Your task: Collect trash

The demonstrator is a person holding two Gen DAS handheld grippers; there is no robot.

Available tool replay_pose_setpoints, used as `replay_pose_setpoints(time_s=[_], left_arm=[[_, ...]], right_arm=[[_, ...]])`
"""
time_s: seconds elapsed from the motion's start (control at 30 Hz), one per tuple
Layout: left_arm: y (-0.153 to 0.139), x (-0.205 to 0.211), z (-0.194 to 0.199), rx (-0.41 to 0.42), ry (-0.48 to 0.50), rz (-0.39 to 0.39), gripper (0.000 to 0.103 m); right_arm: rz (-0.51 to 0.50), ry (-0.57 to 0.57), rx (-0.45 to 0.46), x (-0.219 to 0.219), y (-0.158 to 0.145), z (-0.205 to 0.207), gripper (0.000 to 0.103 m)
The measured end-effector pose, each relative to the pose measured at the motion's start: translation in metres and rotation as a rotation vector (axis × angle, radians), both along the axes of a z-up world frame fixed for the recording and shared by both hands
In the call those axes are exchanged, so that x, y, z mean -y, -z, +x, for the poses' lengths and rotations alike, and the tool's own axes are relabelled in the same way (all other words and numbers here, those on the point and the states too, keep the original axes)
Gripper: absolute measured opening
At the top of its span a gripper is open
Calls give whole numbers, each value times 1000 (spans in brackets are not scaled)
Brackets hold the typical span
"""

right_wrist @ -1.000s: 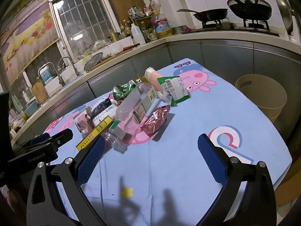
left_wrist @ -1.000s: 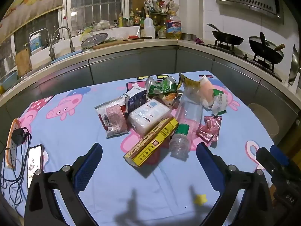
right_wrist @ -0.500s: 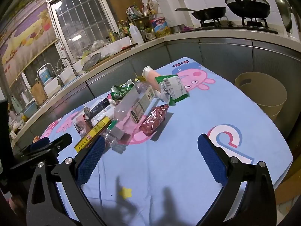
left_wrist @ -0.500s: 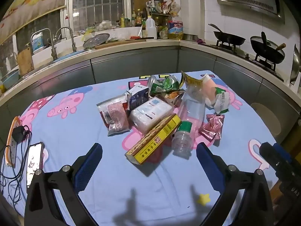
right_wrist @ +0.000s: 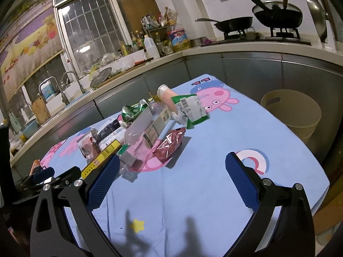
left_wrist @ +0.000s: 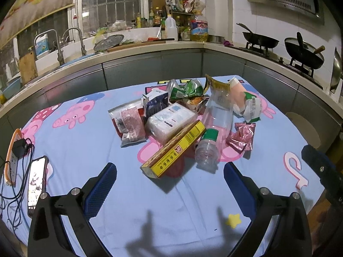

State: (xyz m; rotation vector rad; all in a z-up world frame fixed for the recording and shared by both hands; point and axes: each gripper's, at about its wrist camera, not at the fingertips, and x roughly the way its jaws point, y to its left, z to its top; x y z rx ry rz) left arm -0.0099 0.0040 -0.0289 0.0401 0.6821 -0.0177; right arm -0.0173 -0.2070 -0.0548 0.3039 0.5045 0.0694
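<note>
2 tools [left_wrist: 170,177] [right_wrist: 171,171] agape, empty; trash pile [left_wrist: 184,115] ahead, bin [right_wrist: 293,111] beyond.

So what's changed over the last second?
Both grippers, left and right, eased slightly toward the trash pile; the yellow box and bottle look a bit nearer. Nothing grasped or released; both remain open and the trash hasn't shifted.

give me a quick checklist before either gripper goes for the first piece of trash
1. Left gripper open and empty: ok.
2. Right gripper open and empty: ok.
3. Clear bottle reachable at the pile's near edge: ok.
4. Yellow box leans on the tissue pack, may shift: not ok.
5. Bin open beside the table: ok.
6. Phone and cables lie apart from the trash: ok.
</note>
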Motion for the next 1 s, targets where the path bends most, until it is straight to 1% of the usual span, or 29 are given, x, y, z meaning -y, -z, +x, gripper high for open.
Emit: replay_pose_setpoints(time_s=[0.33, 0.4, 0.5, 0.57, 0.67, 0.87, 1.0], left_arm=[[4, 3, 1, -32, 14, -8, 99], [4, 2, -2, -28, 26, -29, 99], [-2, 1, -13, 14, 54, -69, 99], [-6, 1, -21, 47, 65, -79, 99], [-11, -1, -33, 91, 80, -90, 99], [-9, 4, -39, 75, 128, -82, 99], [-11, 7, -42, 83, 153, -83, 99]], right_arm=[[-15, 10, 21, 1, 0, -1, 97], [-22, 10, 29, 0, -1, -3, 97], [-53, 18, 79, -2, -6, -11, 97], [-90, 26, 134, -5, -10, -18, 97], [-140, 18, 181, -13, -14, -25, 97], [-216, -7, 219, -23, -17, -29, 97], [-200, -12, 257, -20, -15, -32, 97]])
